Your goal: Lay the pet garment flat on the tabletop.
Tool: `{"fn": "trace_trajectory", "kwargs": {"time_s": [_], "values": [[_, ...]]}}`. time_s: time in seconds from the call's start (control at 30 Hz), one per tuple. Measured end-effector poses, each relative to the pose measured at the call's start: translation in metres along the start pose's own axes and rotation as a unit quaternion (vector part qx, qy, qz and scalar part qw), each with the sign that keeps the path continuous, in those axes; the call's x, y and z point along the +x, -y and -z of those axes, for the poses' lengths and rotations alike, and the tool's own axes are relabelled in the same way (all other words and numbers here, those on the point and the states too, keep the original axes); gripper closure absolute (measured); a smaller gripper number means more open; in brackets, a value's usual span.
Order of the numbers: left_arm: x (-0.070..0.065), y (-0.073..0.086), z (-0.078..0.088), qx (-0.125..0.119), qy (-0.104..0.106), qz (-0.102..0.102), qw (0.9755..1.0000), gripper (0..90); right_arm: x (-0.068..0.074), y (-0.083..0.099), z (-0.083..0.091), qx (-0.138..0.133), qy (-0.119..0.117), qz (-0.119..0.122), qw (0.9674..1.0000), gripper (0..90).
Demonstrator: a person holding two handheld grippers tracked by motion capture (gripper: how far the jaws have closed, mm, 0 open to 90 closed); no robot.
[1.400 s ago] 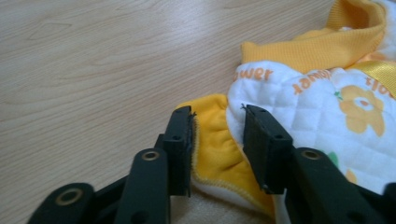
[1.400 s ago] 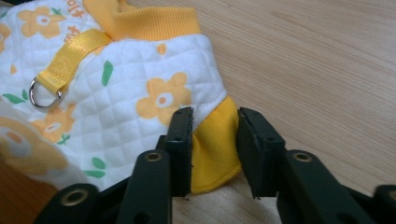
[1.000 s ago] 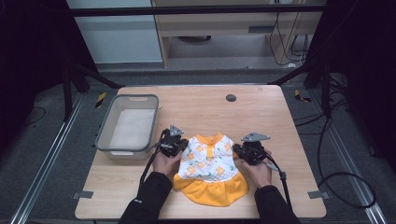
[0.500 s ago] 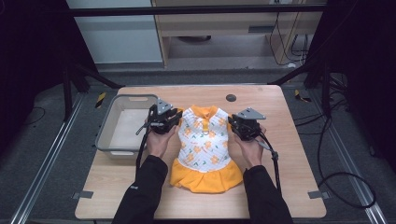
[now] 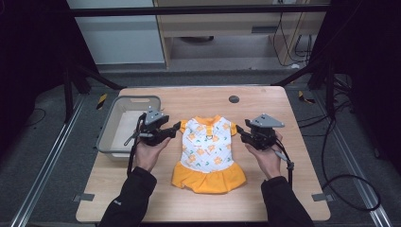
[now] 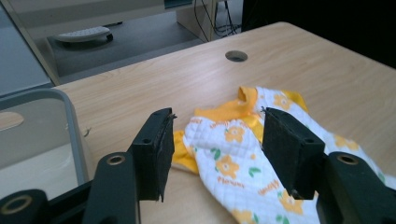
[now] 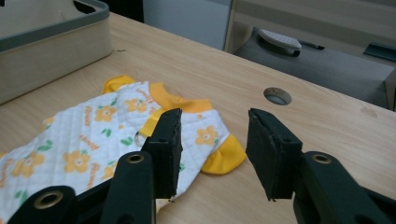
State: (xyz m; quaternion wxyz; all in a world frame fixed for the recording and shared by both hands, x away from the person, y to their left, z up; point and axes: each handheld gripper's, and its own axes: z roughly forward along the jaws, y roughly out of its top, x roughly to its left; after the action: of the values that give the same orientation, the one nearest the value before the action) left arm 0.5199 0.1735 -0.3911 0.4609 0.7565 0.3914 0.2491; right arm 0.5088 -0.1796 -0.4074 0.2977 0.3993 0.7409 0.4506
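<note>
Both tools just released: left tool (image 5: pixel 176 127) and right tool (image 5: pixel 240 131) spread, nothing between jaws. Dress (image 5: pixel 208 153) flat mid-frame on counter (image 5: pixel 283 109), wider than second ago; spreading looks done.

Dress (image 6: pixel 243 154) skirt cut off at left gripper view's bottom right; basket (image 7: pixel 51 32) clipped at right gripper view's upper left.

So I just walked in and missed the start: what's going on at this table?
A person holds a tool in each hand over a small orange and white dress laid flat on the table. The left tool and right tool sit at the two sleeves; their jaws have just been opening and nothing is gripped. A grey bin stands at the left.
</note>
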Motion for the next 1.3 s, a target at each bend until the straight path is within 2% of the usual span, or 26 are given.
{"fn": "trace_trajectory", "kwargs": {"time_s": [0.2,0.3,0.5,0.6,0.7,0.8,0.87,0.9,0.97,1.03,1.17,1.3], "values": [[-0.013,0.022,0.021,0.011,0.041,-0.006,0.9991,44.8,0.012,0.014,0.024,0.012,-0.023,0.000,0.9997,48.5],[-0.017,0.037,0.028,0.028,0.045,-0.017,0.9984,46.3,0.017,0.023,0.034,0.017,-0.037,-0.008,0.9991,47.1],[-0.027,0.068,0.037,0.066,0.056,-0.020,0.9960,50.2,0.023,0.046,0.044,0.038,-0.057,-0.016,0.9976,46.4],[-0.030,0.085,0.038,0.085,0.063,-0.017,0.9942,51.5,0.025,0.062,0.045,0.049,-0.064,-0.023,0.9965,47.3],[-0.032,0.100,0.035,0.104,0.070,-0.004,0.9921,53.6,0.026,0.077,0.043,0.068,-0.069,-0.026,0.9950,48.7],[-0.035,0.110,0.031,0.131,0.074,-0.001,0.9886,56.9,0.030,0.086,0.040,0.086,-0.076,-0.023,0.9931,51.0],[-0.036,0.112,0.031,0.136,0.074,-0.004,0.9880,59.8,0.033,0.091,0.038,0.097,-0.079,-0.017,0.9920,52.6],[-0.039,0.114,0.030,0.144,0.081,-0.003,0.9862,60.8,0.036,0.093,0.038,0.102,-0.084,-0.018,0.9911,53.5],[-0.042,0.115,0.029,0.151,0.081,-0.010,0.9852,64.0,0.039,0.098,0.036,0.111,-0.089,-0.011,0.9897,55.6],[-0.043,0.117,0.028,0.164,0.080,-0.014,0.9831,67.9,0.043,0.102,0.034,0.125,-0.095,-0.009,0.9876,59.0],[-0.043,0.122,0.024,0.186,0.089,-0.006,0.9785,77.3,0.047,0.107,0.028,0.152,-0.098,0.003,0.9835,67.5],[-0.044,0.122,0.025,0.197,0.095,-0.006,0.9758,86.1,0.046,0.108,0.028,0.171,-0.108,-0.012,0.9792,81.6]]}}
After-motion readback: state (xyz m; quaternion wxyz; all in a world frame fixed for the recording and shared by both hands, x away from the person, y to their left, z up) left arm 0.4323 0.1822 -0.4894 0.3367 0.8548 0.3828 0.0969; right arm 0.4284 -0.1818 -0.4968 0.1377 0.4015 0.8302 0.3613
